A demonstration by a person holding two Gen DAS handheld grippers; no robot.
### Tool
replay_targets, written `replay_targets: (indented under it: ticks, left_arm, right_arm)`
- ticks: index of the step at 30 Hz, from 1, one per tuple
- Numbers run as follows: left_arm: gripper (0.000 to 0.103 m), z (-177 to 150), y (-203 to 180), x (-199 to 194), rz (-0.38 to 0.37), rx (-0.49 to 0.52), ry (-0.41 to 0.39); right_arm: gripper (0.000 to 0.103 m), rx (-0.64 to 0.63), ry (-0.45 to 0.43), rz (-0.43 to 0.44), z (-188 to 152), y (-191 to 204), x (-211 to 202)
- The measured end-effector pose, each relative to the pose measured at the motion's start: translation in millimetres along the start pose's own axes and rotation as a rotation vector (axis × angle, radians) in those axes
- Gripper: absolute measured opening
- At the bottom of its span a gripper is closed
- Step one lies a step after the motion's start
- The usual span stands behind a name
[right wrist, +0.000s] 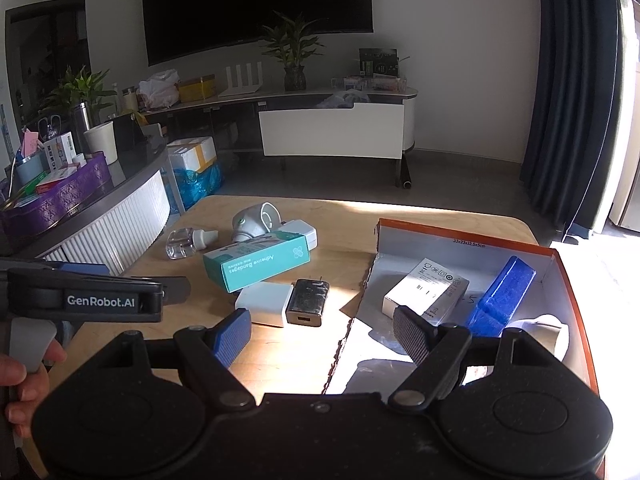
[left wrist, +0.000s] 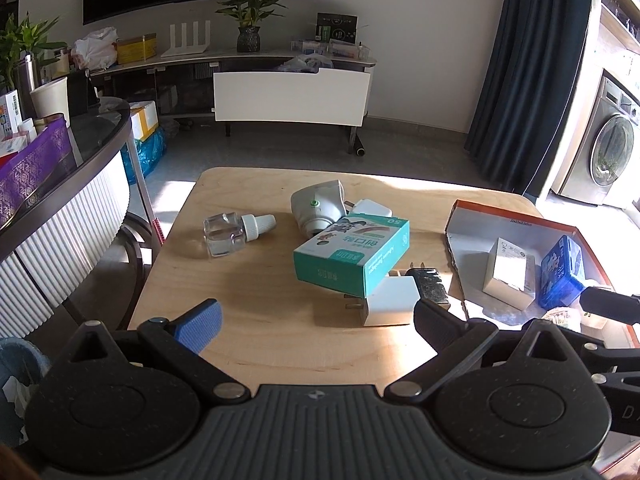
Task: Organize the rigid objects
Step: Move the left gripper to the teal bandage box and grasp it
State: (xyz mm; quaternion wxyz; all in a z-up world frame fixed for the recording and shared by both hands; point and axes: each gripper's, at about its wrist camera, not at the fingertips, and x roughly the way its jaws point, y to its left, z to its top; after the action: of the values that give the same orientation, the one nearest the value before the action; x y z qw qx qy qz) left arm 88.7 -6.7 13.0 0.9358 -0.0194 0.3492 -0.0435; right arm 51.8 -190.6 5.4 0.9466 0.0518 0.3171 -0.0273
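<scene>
With both the left hand-held gripper point(left wrist: 316, 322) and the right hand-held gripper point(right wrist: 322, 334) wide open and empty, straddle the black charger point(right wrist: 307, 303) squarely on the worktop point(right wrist: 280, 344) beside the box point(right wrist: 576, 304).

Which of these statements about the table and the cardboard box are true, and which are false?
1. The teal bandage carton lies inside the orange-edged cardboard box. False: it lies on the wooden table.
2. The blue rectangular packet is in that box. True.
3. The clear glass bottle with white cap stands upright. False: it lies on its side.
4. The right hand-held gripper is open and empty. True.
</scene>
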Motion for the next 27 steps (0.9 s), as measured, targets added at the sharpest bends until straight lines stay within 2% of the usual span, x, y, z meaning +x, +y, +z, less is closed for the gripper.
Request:
replay_targets:
  ticks: [12,16,23,27]
  left_arm:
    - [0.103,4.9,5.3,20.7,-0.008,0.013,0.022]
    - [0.103,14.1,5.7,38.2,-0.04,0.039,0.036]
    - [0.103,36.5,-3.2,82.5,-0.113,0.149,0.082]
    - [0.103,45.4,-6.2,108.2,-0.172,0.166,0.144]
  right_arm:
    - [0.092,0.003,0.019,0.007,-1.3,-0.8,10.7]
    - [0.092,0.012,0.021,0.002,-2.1,-4.6,12.4]
    - [0.092,0.034,0.023,-0.007,-2.9,-13.4,14.2]
    - [0.092,0.045,0.027,-0.011,-3.8,-19.1,16.9]
